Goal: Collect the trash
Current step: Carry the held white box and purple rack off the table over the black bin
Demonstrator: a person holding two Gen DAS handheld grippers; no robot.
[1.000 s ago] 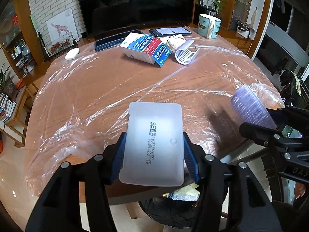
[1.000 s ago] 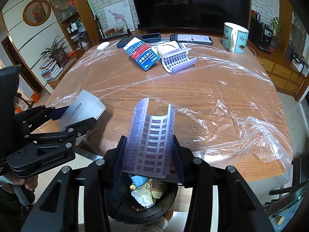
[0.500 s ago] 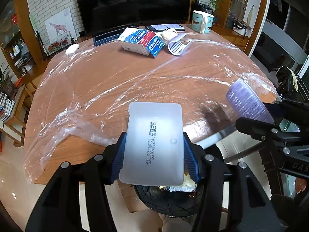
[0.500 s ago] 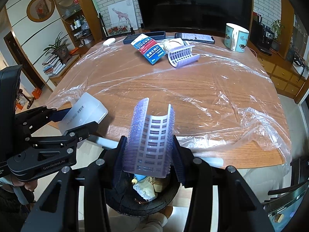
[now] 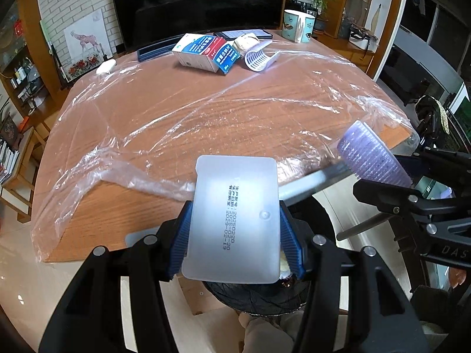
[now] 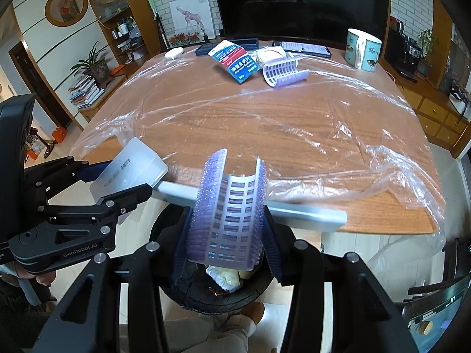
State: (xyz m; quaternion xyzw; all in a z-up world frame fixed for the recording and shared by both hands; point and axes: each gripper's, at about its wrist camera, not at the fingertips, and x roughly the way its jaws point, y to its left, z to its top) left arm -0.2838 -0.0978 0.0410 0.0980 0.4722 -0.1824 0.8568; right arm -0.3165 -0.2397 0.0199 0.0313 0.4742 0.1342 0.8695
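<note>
Wooden counter, covered with clear plastic film, is filling the room's middle. Left tool is clamping a frosted plastic tray, and right tool is squeezing a purple hair roller. Both are hanging past the counter's near edge, above a black trash bin on the floor. I judge this is the dropping step: next each tool needs opening directly over the bin. A medicine box is waiting far behind.
</note>
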